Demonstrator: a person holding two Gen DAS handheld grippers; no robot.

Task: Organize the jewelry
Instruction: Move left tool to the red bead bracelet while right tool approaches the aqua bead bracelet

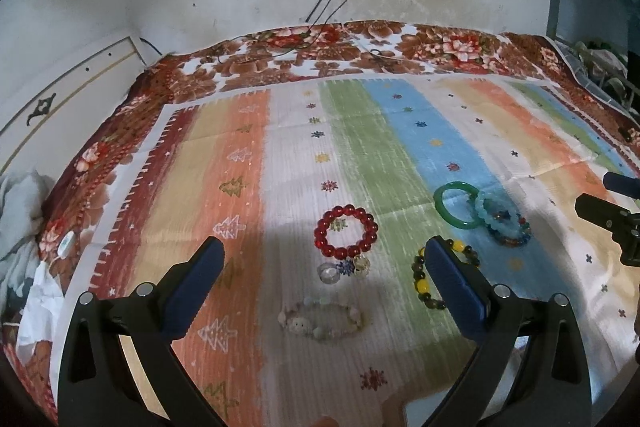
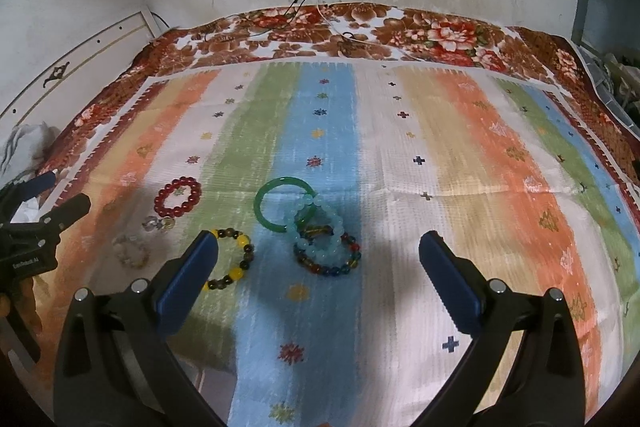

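A: Through the left wrist camera, our left gripper (image 1: 324,267) hangs wide open with nothing in it, above the striped cloth (image 1: 360,131). The red bead bracelet (image 1: 346,231) lies between the fingers, with a small ring (image 1: 329,273) and a pale bracelet (image 1: 322,319) nearer us.

B: We'd judge the beads light, smooth and slippery on their cord, so we'd pinch across one side of the loop.

A: In the right wrist camera, our right gripper (image 2: 318,259) is just as open and empty. The green bangle (image 2: 285,205) touches the light blue bracelet (image 2: 318,233), which overlaps a multicolour one (image 2: 348,261); a yellow-and-dark one (image 2: 236,263) lies just beside the left finger.

B: The bangle looks stiff and likely brittle. We see no box or tray anywhere.
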